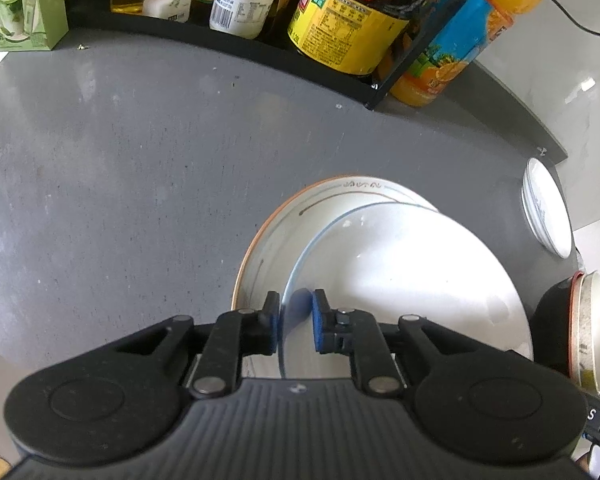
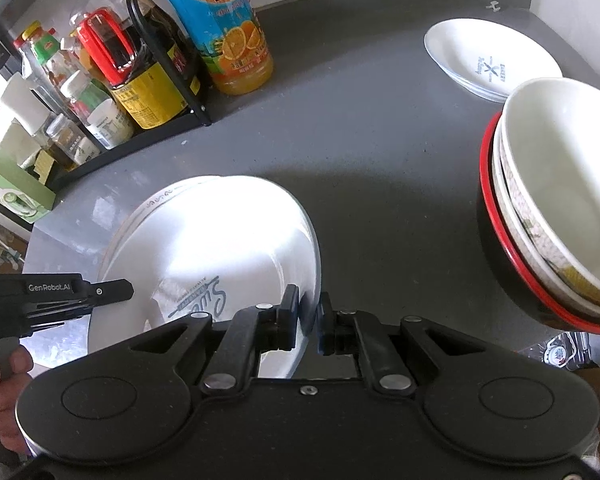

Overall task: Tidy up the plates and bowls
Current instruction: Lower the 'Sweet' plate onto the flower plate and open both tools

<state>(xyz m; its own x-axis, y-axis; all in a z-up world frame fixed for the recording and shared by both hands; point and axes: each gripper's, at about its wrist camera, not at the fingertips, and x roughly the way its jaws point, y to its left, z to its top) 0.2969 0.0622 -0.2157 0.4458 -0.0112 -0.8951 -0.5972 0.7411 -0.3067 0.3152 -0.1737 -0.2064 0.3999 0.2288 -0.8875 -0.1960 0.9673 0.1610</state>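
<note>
Here both grippers straddle the rim of the same white plate [image 2: 220, 248], low and centre in each view: the left gripper [image 1: 296, 320] and right gripper [image 2: 308, 320] have their pads either side of opposite edges, though a gap shows and I cannot tell if they truly pinch. Held at two sides, the plate probably stays level above the patterned plate [image 1: 284, 220] beneath. Bare counter [image 2: 360, 152] lies beyond; stacked bowls [image 2: 560, 208] crowd the right edge, bottles [image 2: 224, 32] the upper left.
</note>
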